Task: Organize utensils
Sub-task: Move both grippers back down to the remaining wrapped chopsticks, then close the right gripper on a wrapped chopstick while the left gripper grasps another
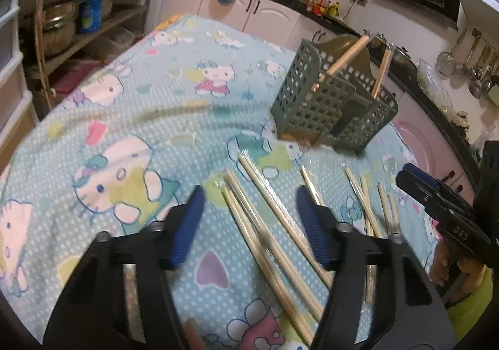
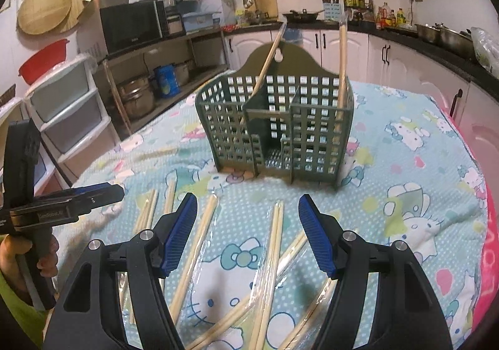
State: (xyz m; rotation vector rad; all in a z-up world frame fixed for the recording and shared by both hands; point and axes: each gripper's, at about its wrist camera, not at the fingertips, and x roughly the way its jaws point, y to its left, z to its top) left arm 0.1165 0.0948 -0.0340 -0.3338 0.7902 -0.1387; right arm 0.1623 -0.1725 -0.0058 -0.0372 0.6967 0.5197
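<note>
- Wrapped chopstick pairs (image 1: 268, 212) lie overlapping, cut off below; count unclear.
- Two stand in the green basket (image 2: 274, 128).
- Left gripper (image 1: 249, 197) half open, right gripper (image 2: 248, 209) wide; both empty.

This is a home kitchen. There are white cupboards (image 2: 343, 47), a microwave (image 2: 132, 24), pots (image 2: 137, 97) on shelves, ladles (image 1: 477, 69) on the wall, and a wok (image 2: 302, 15) on the counter.

Left hand-held gripper (image 1: 249, 209), black with blue pads, tilted downward, jaws apart, nothing pinched. Right hand-held gripper (image 2: 248, 219) likewise angled down, jaws spread wide, empty. Bare hand (image 2: 29, 256) grips left handle; lime-green sleeve (image 1: 471, 297) visible.
</note>
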